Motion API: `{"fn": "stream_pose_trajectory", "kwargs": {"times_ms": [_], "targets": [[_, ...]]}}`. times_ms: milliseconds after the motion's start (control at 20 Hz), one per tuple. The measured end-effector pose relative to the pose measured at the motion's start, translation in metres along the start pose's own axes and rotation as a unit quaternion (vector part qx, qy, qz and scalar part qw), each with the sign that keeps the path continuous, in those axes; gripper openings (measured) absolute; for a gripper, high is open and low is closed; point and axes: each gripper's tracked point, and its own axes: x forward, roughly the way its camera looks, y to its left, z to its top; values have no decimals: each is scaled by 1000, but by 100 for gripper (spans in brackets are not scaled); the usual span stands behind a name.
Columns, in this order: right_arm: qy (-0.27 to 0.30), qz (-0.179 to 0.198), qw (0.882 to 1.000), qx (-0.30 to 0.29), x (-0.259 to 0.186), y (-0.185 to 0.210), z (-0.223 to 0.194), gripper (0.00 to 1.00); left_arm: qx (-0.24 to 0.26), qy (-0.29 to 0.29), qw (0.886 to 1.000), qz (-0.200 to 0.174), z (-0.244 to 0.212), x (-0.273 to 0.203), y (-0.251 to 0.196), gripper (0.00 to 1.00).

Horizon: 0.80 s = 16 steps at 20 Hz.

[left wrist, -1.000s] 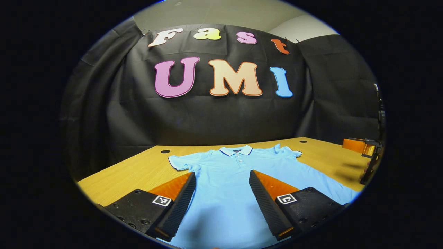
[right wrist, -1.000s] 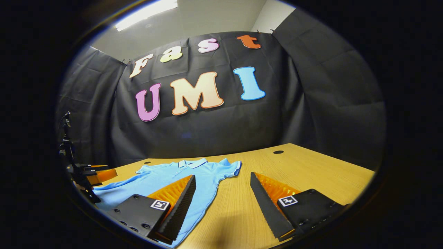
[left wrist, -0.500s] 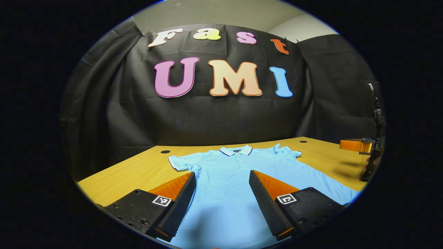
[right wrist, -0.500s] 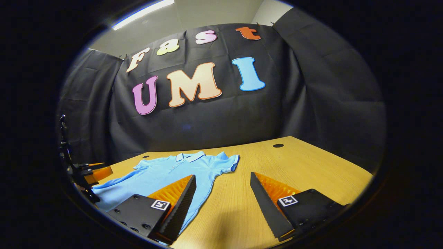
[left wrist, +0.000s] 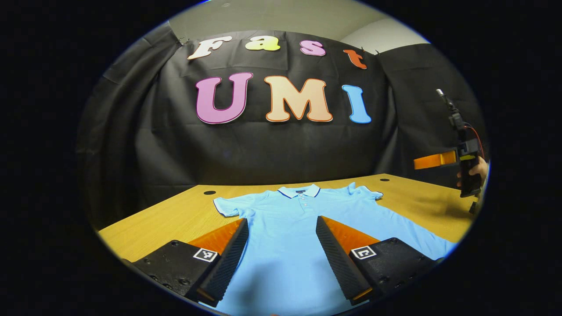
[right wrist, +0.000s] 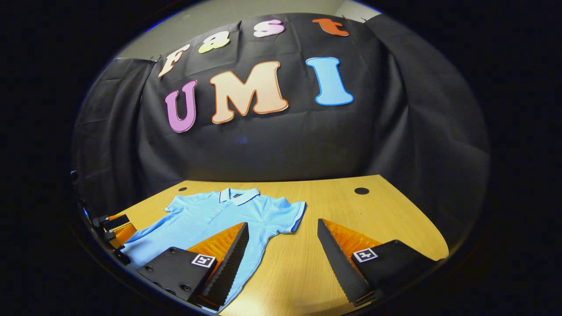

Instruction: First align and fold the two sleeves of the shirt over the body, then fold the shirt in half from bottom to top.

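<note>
Polo shirt (left wrist: 298, 228), one, light blue, lies flat and unfolded on the wooden bench (left wrist: 167, 219), both short sleeves spread. Two tongs: left tongs (left wrist: 281, 245) gape above its body; right tongs (right wrist: 283, 250) gape beside its sleeve.

I see the shirt (left wrist: 303, 219) as soft, matt knit cloth, lying smooth with hardly a wrinkle, its collar (left wrist: 299, 191) a flat ribbed-looking band. Under the shirt, the table (left wrist: 175, 215) looks like wood or a wood-grain laminate with a faint satin sheen. Behind the table, the wall (left wrist: 263, 149) is matt woven cloth, creased. My left gripper (left wrist: 281, 254) shows hard matt plastic housings, and its fingers (left wrist: 228, 259) carry finely ridged pads.
</note>
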Motion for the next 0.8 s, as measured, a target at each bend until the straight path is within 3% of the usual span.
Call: {"fn": "stream_pose_trajectory", "kwargs": {"times_ms": [200, 500, 800], "targets": [[56, 12, 998, 16, 59, 12, -2, 98, 0, 0, 1000, -1, -1, 0, 0, 94], [144, -20, 988, 60, 138, -4, -39, 97, -1, 0, 1000, -2, 0, 0, 0, 94], [177, -43, 981, 74, 166, -19, -64, 89, -1, 1, 1000, -2, 0, 0, 0, 94]]}}
